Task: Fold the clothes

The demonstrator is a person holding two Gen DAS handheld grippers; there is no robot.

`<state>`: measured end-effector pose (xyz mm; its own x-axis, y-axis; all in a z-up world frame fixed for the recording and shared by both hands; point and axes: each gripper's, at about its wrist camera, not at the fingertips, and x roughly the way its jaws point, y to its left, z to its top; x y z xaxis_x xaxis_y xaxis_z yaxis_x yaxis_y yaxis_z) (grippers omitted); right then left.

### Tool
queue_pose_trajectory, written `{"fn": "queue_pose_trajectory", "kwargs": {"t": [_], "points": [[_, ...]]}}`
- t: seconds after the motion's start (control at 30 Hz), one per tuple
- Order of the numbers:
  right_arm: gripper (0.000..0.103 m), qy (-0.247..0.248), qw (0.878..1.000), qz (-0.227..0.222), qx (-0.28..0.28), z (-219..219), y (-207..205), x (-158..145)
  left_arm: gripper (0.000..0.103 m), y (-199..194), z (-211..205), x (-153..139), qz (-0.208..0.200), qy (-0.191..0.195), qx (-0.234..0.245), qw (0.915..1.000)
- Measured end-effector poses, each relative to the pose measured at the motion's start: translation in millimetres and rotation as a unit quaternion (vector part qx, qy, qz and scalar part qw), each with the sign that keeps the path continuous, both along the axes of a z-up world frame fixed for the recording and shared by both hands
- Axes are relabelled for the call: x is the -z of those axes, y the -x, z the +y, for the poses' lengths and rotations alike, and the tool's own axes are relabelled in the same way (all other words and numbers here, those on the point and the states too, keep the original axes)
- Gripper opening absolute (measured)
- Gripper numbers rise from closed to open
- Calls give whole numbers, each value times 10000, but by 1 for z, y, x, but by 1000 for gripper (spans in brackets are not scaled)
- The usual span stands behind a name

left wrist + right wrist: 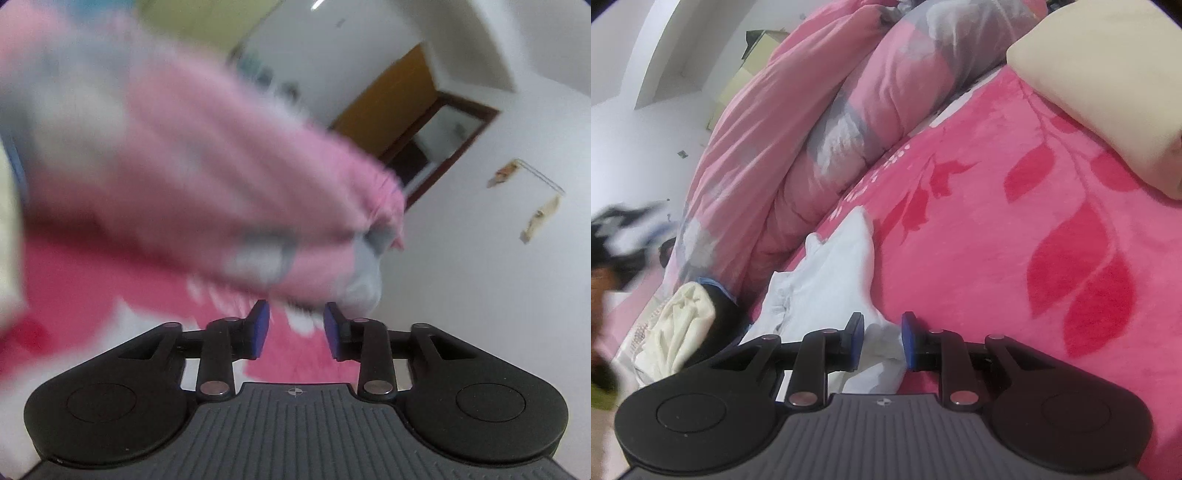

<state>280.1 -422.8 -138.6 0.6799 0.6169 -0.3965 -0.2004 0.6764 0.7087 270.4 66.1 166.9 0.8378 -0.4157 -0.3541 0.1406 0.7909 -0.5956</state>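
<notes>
Where the right claw (pixel 882 339) reaches low over the bed, a fold of the white garment (pixel 827 284) runs up between its blue pads, though the cloth looks slack and I cannot tell whether the pads truly pinch it or merely straddle it. From there the garment lies crumpled away to the left over the pink leaf-patterned blanket (pixel 997 229), presumably spread on that open patch because it gives room for folding. Beside it a cream-coloured cloth (pixel 683 317) sits bunched at the bed's edge, with the rolled pink quilt (pixel 798 122) behind and a cream pillow (pixel 1108 88) farther off. Seen from its own camera, the left claw (pixel 297 330) is released, nothing between its pads; it points above the blanket toward the blurred quilt and a doorway (pixel 417 122) beyond.
</notes>
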Motion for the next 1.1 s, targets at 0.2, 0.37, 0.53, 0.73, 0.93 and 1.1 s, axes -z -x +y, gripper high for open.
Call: {"fn": "queue_pose_trajectory", "kwargs": {"t": [0.2, 0.37, 0.53, 0.73, 0.93, 1.1], "points": [[23, 8, 9999, 96, 92, -2, 1, -2, 43, 144, 63, -101, -533, -1519, -1252, 9790], [25, 414, 9972, 398, 470, -3, 6, -21, 44, 227, 95, -118, -1052, -2581, -2147, 9361], [26, 1031, 9924, 32, 669, 9, 30, -76, 44, 229, 61, -36, -530, -3368, -1397, 9296], [25, 1678, 9850, -324, 256, 61, 9, -126, 43, 202, -25, 140, 227, -3051, 268, 9517], [24, 2287, 9734, -26, -167, 119, -32, -94, 42, 201, -78, 232, 647, -3253, 1089, 9371], [21, 2929, 9553, 239, -316, 142, -46, -41, 43, 209, -80, 249, 516, -3544, 1089, 9273]]}}
